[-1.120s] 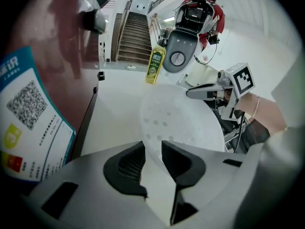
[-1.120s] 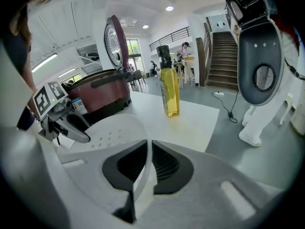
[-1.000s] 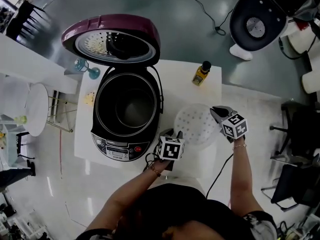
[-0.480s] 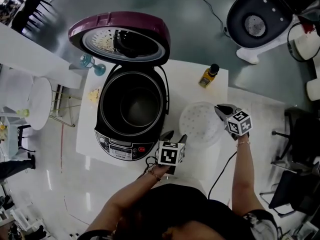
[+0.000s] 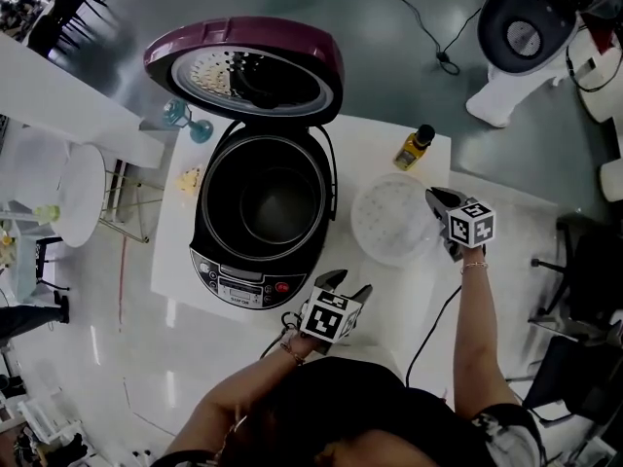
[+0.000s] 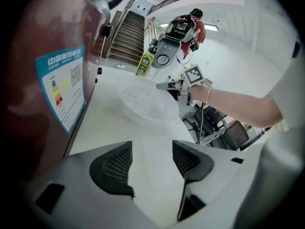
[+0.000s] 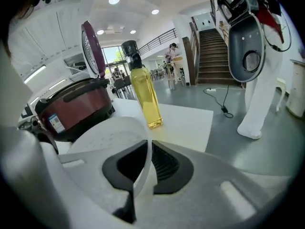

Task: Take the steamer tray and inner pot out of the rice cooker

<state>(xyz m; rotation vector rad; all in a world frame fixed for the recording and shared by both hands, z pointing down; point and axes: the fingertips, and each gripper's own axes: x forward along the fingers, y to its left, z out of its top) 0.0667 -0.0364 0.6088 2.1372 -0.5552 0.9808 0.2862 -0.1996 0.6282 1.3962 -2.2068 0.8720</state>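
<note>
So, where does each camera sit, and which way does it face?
Head view: on the person's head, facing steeply down at rice cooker, steamer tray, left gripper, right gripper; both forearms show.
Left gripper view: rides that gripper, along its empty jaws, which have just been opening, toward the steamer tray; right forearm shows.
Right gripper view: rides that gripper, along jaws shut on the steamer tray's rim, toward the oil bottle.
Shared: all show the steamer tray.

Open rice cooker (image 5: 238, 282) on white table (image 5: 368, 152), steamer tray (image 5: 389, 220) beside it, bottle (image 5: 415, 148) nearby
</note>
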